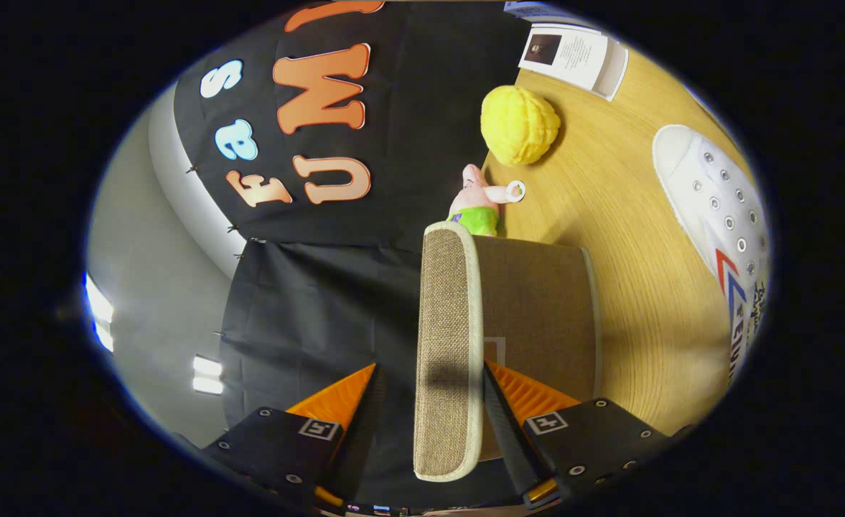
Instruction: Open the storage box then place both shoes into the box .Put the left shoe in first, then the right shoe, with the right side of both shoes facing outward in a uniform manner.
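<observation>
Hand-held gripper [429, 402] fingers spread around storage box lid [447, 352], apparently not pinching, box interior hidden, white shoe [716, 208] nearby

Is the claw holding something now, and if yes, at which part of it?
The claw has the fabric lid of the storage box edge-on between its fingers. The right finger meets the lid's side; a gap shows at the left finger, so a firm hold cannot be told.
</observation>
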### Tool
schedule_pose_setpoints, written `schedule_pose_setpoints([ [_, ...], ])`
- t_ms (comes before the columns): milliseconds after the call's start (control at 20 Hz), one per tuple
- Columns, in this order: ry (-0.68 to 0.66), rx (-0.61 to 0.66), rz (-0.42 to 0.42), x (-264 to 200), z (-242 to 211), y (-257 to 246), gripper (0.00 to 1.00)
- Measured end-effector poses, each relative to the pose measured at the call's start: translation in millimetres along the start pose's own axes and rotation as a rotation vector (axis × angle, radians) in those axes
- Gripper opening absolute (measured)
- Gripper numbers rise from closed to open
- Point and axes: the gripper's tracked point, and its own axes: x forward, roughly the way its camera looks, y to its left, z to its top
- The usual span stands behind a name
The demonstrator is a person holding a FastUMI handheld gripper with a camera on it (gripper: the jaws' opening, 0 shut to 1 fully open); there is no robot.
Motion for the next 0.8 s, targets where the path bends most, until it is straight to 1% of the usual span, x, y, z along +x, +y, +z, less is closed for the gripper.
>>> schedule_pose_setpoints([
  [100, -0.055, -0.016, 0.006, -4, 10, 17, 0.63],
  [150, -0.064, -0.019, -0.013, -3, 11, 20, 0.57],
  [200, -0.064, -0.028, -0.041, -5, 9, 21, 0.42],
  [250, -0.079, -0.054, -0.075, -2, 7, 22, 0.34],
  [300, -0.095, -0.083, -0.116, -3, 10, 22, 0.21],
  [400, -0.101, -0.108, -0.167, -2, 4, 27, 0.07],
  [450, -0.110, -0.108, -0.168, -2, 4, 35, 0.06],
  [500, -0.122, -0.104, -0.161, -3, 2, 46, 0.02],
  [550, -0.142, -0.106, -0.147, -5, 2, 59, 0.01],
  [650, -0.173, -0.129, -0.143, 0, 0, 79, 0.00],
  [800, -0.166, -0.191, -0.144, 13, -14, 113, 0.01],
])
